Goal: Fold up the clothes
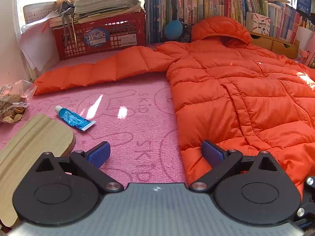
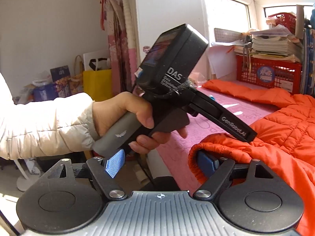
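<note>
At back-left of the pink mat, red plastic lattice crate sits w/ a stack of papers/booklets piled on top; what's inside the crate can't be made out. Behind it, shelves packed w/ upright books. Clear bag of striped round snacks at far left edge.

Materials: mat is fuzzy pink w/ embossed outline drawings + letters. Orange jacket is quilted, puffy, shiny fabric, hooded, zip down the front; laid flat, hood toward the books, one sleeve stretched out left toward the crate. Blue/white squeezed tube lies on the mat, well apart from the sleeve. Light wood board w/ rounded corner + groove at near left.

Left gripper: jaws wide apart, nothing between; its right blue pad sits just at/over the jacket's near hem corner, left pad over bare mat. In right wrist view a hand in a pale padded sleeve holds it by the grey handle.

Right gripper: jaws spread wide, not clamping. An elastic-edged orange cuff lies against its right pad; left pad is off the mat edge, free.
</note>
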The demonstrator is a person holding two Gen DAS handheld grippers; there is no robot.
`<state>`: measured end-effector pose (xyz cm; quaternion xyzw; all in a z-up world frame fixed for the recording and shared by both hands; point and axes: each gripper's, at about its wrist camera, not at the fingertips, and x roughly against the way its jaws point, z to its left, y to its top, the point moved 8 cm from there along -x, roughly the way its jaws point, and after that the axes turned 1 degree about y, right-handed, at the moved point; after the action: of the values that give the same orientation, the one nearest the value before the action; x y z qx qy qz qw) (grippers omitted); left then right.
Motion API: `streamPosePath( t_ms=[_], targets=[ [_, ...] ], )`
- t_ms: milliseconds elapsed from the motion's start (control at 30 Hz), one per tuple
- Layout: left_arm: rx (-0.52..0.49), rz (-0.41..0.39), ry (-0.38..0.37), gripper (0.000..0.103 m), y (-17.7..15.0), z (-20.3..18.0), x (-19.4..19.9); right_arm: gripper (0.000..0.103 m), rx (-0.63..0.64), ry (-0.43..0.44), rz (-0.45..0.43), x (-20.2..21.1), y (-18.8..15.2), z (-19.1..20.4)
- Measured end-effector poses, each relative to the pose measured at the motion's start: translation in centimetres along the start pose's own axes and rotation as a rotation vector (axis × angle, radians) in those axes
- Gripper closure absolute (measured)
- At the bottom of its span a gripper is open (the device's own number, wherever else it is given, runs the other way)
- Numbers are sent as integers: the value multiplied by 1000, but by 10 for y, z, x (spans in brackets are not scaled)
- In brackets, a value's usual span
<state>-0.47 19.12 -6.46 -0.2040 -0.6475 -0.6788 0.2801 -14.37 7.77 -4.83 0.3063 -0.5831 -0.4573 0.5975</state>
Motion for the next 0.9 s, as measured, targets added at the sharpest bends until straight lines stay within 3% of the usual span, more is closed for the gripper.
streamPosePath(
  t_ms=[100, 200, 267, 367, 433, 533, 600, 633, 667, 800, 900],
  targets=[
    [-32, -36, 34, 2, 2, -3, 10, 21, -57, 101, -2, 22, -5, -1],
    [-57, -79, 74, 3, 6, -8, 23, 21, -237, 95, 8, 53, -11, -26],
    [-66, -169, 77, 3, 14, -17, 44, 21, -311, 24, -45, 84, -12, -41],
    [-95, -244, 58, 0, 20, -37, 60, 19, -337, -225, -143, 134, -16, -59],
    [-128, -243, 50, 0, 17, -52, 58, 18, -331, -495, -201, 166, -27, -73],
    [-186, -168, 64, 0, -1, -67, 42, 19, -363, -773, -193, 201, -58, -94],
    [-201, -123, 98, 0, -17, -66, 32, 20, -411, -928, -133, 224, -88, -108],
    [-176, -119, 87, 0, -21, -63, 33, 29, -430, -999, -94, 236, -104, -114],
    [-147, -117, 73, 0, -24, -59, 35, 39, -411, -1040, -68, 244, -114, -115],
    [-47, -61, 42, 0, -27, -44, 35, 38, -292, -1172, 26, 259, -130, -111],
    [-67, -63, 56, 0, -26, -43, 40, 36, -289, -1235, 48, 271, -133, -113]
  ],
)
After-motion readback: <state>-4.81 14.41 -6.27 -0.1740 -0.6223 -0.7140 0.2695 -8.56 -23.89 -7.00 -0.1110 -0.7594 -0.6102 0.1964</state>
